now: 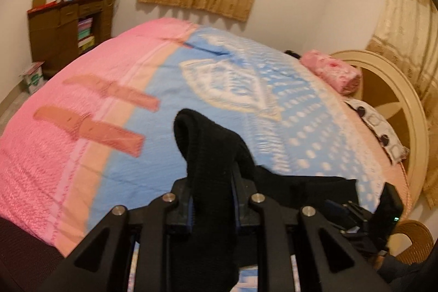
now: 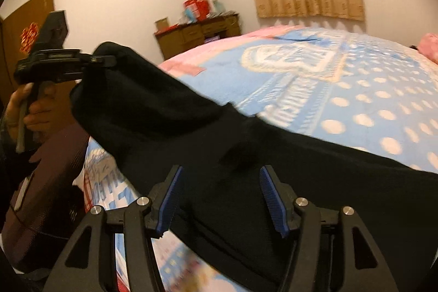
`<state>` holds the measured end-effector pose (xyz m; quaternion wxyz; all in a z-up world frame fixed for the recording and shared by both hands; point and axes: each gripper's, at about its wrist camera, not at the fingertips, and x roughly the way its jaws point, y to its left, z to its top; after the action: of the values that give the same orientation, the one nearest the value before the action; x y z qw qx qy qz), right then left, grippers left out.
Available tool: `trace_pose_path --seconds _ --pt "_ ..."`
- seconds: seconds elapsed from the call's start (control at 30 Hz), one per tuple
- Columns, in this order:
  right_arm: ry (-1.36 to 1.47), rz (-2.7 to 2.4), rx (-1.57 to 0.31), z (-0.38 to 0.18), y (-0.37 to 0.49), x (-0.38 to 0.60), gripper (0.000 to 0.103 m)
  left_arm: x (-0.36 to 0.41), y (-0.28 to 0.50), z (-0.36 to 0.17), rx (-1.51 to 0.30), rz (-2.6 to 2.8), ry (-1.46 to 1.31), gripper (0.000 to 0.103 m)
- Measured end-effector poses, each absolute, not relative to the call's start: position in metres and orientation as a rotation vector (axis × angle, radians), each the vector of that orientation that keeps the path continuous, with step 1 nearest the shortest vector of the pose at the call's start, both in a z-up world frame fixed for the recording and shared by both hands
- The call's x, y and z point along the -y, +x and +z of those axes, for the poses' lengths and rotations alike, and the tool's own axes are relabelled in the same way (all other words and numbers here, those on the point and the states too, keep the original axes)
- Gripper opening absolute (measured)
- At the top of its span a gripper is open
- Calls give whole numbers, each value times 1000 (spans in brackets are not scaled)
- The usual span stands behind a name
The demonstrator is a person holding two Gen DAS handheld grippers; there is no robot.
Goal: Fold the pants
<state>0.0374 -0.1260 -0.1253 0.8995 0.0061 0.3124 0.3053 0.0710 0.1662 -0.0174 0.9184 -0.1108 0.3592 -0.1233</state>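
Two grippers, two different states. The left gripper (image 1: 212, 212) has its jaws pressed onto a bunched fold of the black pants (image 1: 210, 155), which loops up between the fingers and hangs down below them. The right gripper (image 2: 220, 199) has its jaws spread wide, blue pads (image 2: 169, 199) bare, with the pants' cloth lying just ahead of and under them but not pinched.

From the left gripper (image 2: 63, 64), held up at the near edge of the bed (image 2: 356, 89), the pants (image 2: 246, 160) slope down in a long dark sweep across the bed's near side, partly lifted off the blue-and-pink cover.

Judging by the drape, the cloth is a soft, thick knit: limp, light enough for one pinch to carry, and not slippery, but it will sag and bunch wherever it is unsupported. A second hold looks needed, best on an edge or hem well along from the left gripper's pinch, so the length can be pulled taut and laid flat on the bed for folding. Taking the middle would only gather a lump.
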Motion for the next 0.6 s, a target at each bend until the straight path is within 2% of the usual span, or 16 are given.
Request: trace_pose_path --seconds 0.3,0.6 --pt "187 458 -581 -117 12 217 59 -56 82 9 -824 -340 -189 21" --pt "347 294 -535 -125 -5 296 59 65 90 -16 -901 -439 -178 21"
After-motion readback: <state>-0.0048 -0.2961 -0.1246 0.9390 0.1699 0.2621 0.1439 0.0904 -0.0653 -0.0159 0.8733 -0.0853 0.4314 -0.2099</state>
